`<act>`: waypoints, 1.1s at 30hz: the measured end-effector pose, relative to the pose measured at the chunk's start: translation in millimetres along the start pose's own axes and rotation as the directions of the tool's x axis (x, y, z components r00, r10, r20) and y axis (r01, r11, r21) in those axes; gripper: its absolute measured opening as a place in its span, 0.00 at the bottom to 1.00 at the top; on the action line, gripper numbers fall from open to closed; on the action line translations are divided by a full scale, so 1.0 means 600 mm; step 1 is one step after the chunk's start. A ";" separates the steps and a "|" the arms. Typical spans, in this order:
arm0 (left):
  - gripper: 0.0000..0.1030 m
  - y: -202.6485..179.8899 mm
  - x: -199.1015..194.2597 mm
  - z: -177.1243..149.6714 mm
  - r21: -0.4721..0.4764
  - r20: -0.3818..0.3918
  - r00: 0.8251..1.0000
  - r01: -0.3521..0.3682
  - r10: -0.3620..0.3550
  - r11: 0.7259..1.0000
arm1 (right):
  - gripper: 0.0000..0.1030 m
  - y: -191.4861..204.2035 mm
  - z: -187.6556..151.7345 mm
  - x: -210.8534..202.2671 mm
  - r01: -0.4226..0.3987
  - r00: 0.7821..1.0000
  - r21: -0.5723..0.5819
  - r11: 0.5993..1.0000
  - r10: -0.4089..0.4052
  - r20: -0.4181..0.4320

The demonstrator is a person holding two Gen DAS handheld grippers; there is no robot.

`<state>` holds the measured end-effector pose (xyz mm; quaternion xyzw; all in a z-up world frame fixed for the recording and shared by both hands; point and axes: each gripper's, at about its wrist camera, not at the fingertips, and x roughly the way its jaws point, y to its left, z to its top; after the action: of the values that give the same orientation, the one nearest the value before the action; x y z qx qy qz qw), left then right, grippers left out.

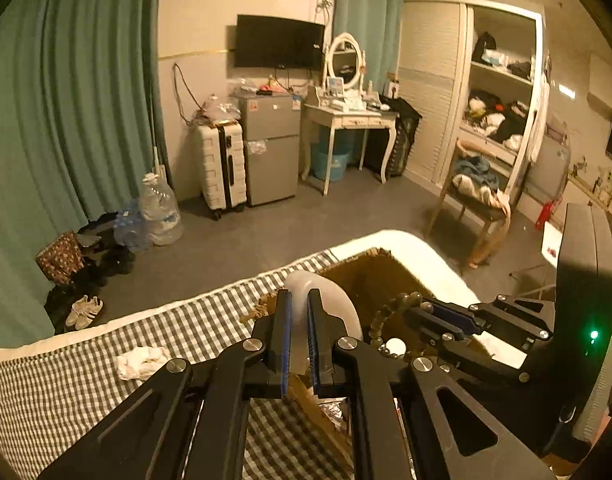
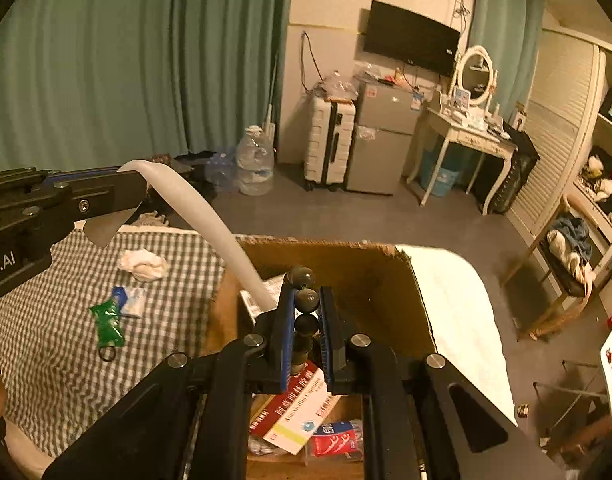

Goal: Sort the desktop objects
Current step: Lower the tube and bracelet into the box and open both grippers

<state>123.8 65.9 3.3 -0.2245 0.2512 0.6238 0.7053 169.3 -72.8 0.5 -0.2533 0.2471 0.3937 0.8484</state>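
My left gripper (image 1: 299, 300) is shut on a curved white plastic piece (image 1: 333, 300) and holds it over the open cardboard box (image 1: 369, 276) on the checked bedspread (image 1: 106, 380). My right gripper (image 2: 306, 296) is shut on a string of dark round beads (image 2: 306, 300) above the same box (image 2: 385, 280). The beads (image 1: 389, 312) also show in the left wrist view, hanging from the right gripper (image 1: 425, 308). The white piece (image 2: 210, 216) arcs from the left gripper (image 2: 138, 188) down into the box. Inside lie a red and white medicine carton (image 2: 298, 412) and a red packet (image 2: 337, 438).
On the bedspread (image 2: 58, 352) lie a crumpled white tissue (image 2: 144, 264), a green sachet (image 2: 108, 322) and a blue and white packet (image 2: 128, 300). The tissue (image 1: 142, 362) shows left of the left gripper. Beyond the bed are grey floor, a chair (image 1: 477, 196) and a suitcase (image 1: 220, 168).
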 end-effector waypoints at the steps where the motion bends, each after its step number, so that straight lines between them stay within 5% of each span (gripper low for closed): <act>1: 0.07 -0.002 0.011 -0.003 0.000 -0.010 1.000 0.000 0.000 1.000 | 0.11 -0.005 -0.001 0.007 0.004 1.000 0.006 1.000 -0.004 -0.009; 23: 0.08 -0.054 0.153 -0.069 0.075 -0.194 0.981 0.000 0.015 0.997 | 0.11 -0.078 -0.085 0.109 0.083 0.978 0.103 0.991 -0.062 -0.199; 28: 0.22 -0.059 0.155 -0.066 0.076 -0.211 0.977 -0.011 0.027 0.997 | 0.11 -0.083 -0.090 0.108 0.083 0.976 0.103 0.991 -0.060 -0.210; 33: 0.49 -0.063 0.139 -0.052 0.058 -0.195 0.980 -0.019 0.030 0.998 | 0.11 -0.087 -0.088 0.099 0.086 0.975 0.127 0.988 -0.057 -0.215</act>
<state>166.7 105.7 -73.4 -0.2618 0.3392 0.6001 0.6755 233.1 -103.0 -63.9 -0.2440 0.3525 0.3160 0.8464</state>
